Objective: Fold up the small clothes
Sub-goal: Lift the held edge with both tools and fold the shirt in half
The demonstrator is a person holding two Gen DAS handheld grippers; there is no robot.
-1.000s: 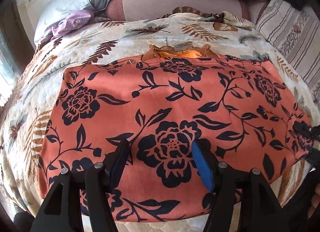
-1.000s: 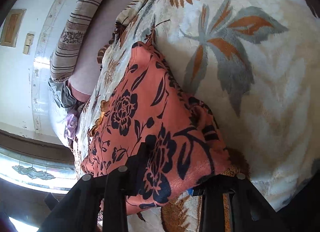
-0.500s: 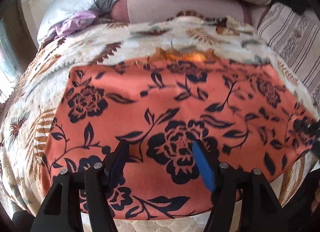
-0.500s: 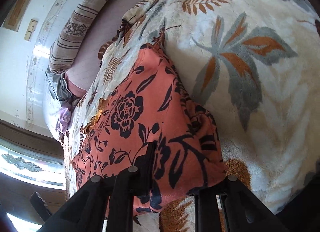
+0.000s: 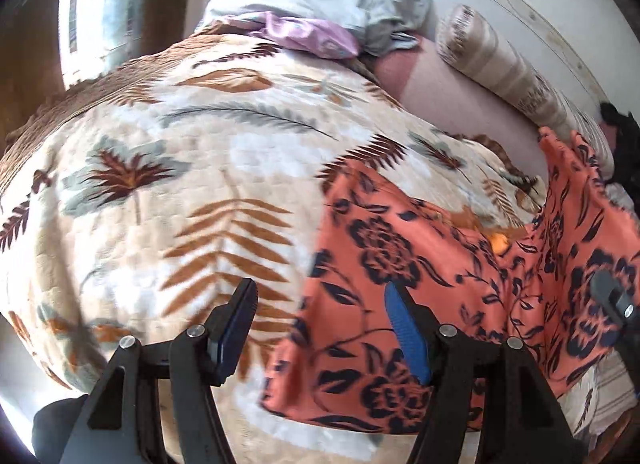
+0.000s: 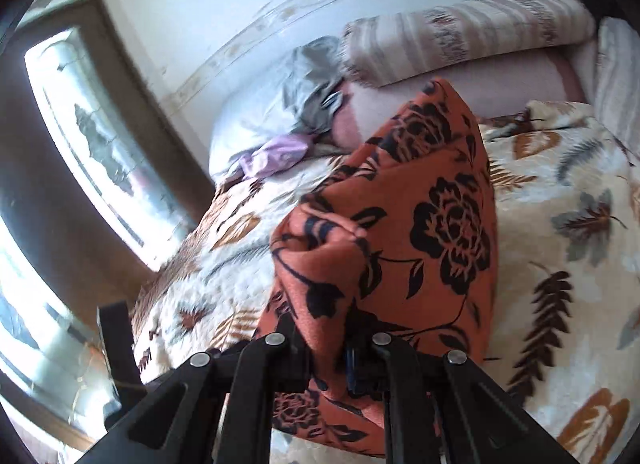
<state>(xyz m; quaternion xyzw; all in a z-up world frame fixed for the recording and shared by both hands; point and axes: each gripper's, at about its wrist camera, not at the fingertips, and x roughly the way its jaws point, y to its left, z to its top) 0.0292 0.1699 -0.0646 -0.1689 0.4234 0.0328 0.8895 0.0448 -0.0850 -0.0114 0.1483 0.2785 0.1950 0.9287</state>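
Observation:
An orange garment with black flowers (image 5: 400, 264) lies on the leaf-patterned blanket (image 5: 180, 184). My left gripper (image 5: 320, 324) is open and empty, hovering over the garment's left edge, one finger over the blanket and one over the cloth. My right gripper (image 6: 326, 348) is shut on the garment's right side (image 6: 400, 224) and holds it lifted and folded up off the bed. That raised side also shows at the right of the left wrist view (image 5: 580, 224), with the right gripper's fingertip (image 5: 608, 292) against it.
Striped pillows (image 6: 460, 36) and a pink cushion (image 5: 460, 104) lie at the head of the bed. A grey and lilac cloth bundle (image 5: 320, 12) sits near them. A window (image 6: 100, 144) is on the left wall.
My right gripper closed on the garment's right side and lifted it up and leftward. My left gripper moved left, from over the garment's middle to its left edge.

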